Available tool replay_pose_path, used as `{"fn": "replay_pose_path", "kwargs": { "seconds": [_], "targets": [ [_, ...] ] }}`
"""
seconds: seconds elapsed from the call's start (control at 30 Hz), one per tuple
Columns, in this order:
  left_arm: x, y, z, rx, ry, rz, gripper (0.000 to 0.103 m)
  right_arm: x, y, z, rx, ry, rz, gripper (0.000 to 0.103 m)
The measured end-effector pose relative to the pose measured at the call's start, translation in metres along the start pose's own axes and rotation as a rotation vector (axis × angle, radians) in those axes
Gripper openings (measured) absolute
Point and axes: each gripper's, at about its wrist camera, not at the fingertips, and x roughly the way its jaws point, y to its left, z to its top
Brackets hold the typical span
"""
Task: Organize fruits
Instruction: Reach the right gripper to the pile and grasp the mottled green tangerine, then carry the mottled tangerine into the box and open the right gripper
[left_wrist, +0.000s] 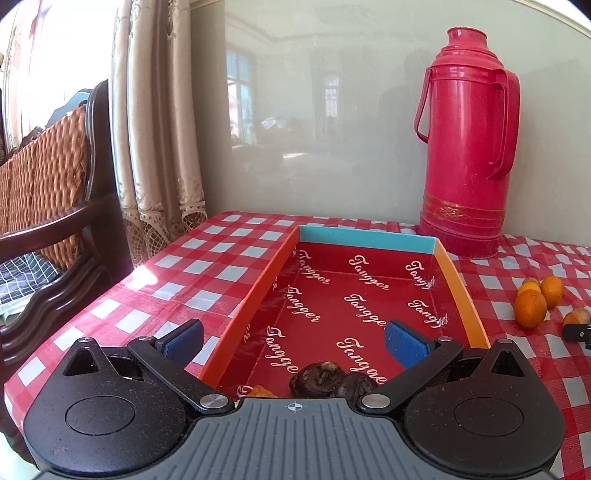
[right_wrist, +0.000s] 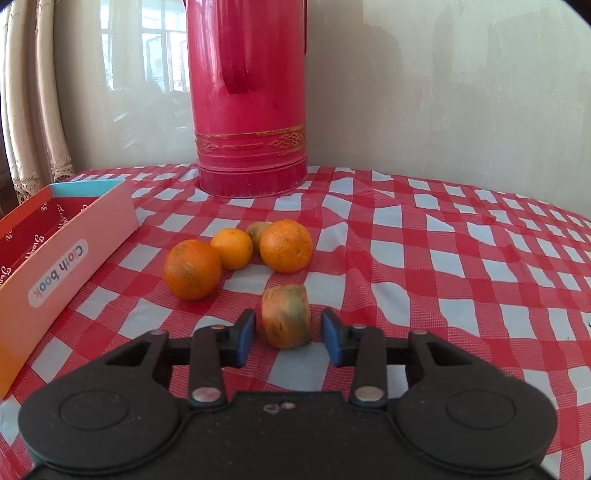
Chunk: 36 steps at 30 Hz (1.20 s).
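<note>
The table (right_wrist: 461, 236) under its red-checked cloth carries a red box (left_wrist: 373, 238) at about nine o'clock of the loose fruit. The sorting looks barely begun: two dark fruits (left_wrist: 321, 378) sit in the box's near end, while three oranges (right_wrist: 192, 269) wait outside. The left gripper (left_wrist: 295, 343) hovers wide open and empty over the box. The right gripper (right_wrist: 288, 332) is half open around a blotchy green-orange fruit (right_wrist: 286, 317) between its pads, not yet pinched.
</note>
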Motion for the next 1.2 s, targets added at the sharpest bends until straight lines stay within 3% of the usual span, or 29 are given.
{"fn": "replay_pose_path", "kwargs": {
  "seconds": [0.07, 0.3, 0.5, 0.7, 1.03, 1.1, 1.17, 1.2],
  "targets": [
    [-0.001, 0.002, 0.001, -0.006, -0.005, -0.001, 0.103, -0.001, -0.002, 0.001, 0.019, -0.002, 0.001, 0.014],
    [-0.004, 0.01, 0.002, -0.017, -0.016, 0.008, 0.103, -0.013, 0.0, 0.003, 0.018, -0.037, 0.007, 0.014],
    [-0.01, 0.029, 0.0, -0.032, -0.024, 0.039, 0.103, -0.03, 0.02, 0.016, 0.029, -0.091, 0.068, 0.014],
    [-0.014, 0.058, -0.003, -0.051, -0.019, 0.085, 0.103, -0.049, 0.067, 0.023, -0.014, -0.175, 0.165, 0.014],
    [-0.016, 0.105, -0.014, -0.078, 0.01, 0.149, 0.103, -0.048, 0.156, 0.019, -0.135, -0.161, 0.298, 0.014],
    [-0.015, 0.112, -0.015, -0.088, 0.014, 0.158, 0.103, -0.048, 0.169, 0.015, -0.165, -0.163, 0.303, 0.022],
    [-0.015, 0.117, -0.016, -0.097, 0.015, 0.161, 0.103, -0.054, 0.175, 0.011, -0.182, -0.199, 0.285, 0.046],
    [-0.015, 0.118, -0.016, -0.1, 0.015, 0.161, 0.103, -0.058, 0.175, 0.01, -0.181, -0.218, 0.292, 0.051]
  ]
}}
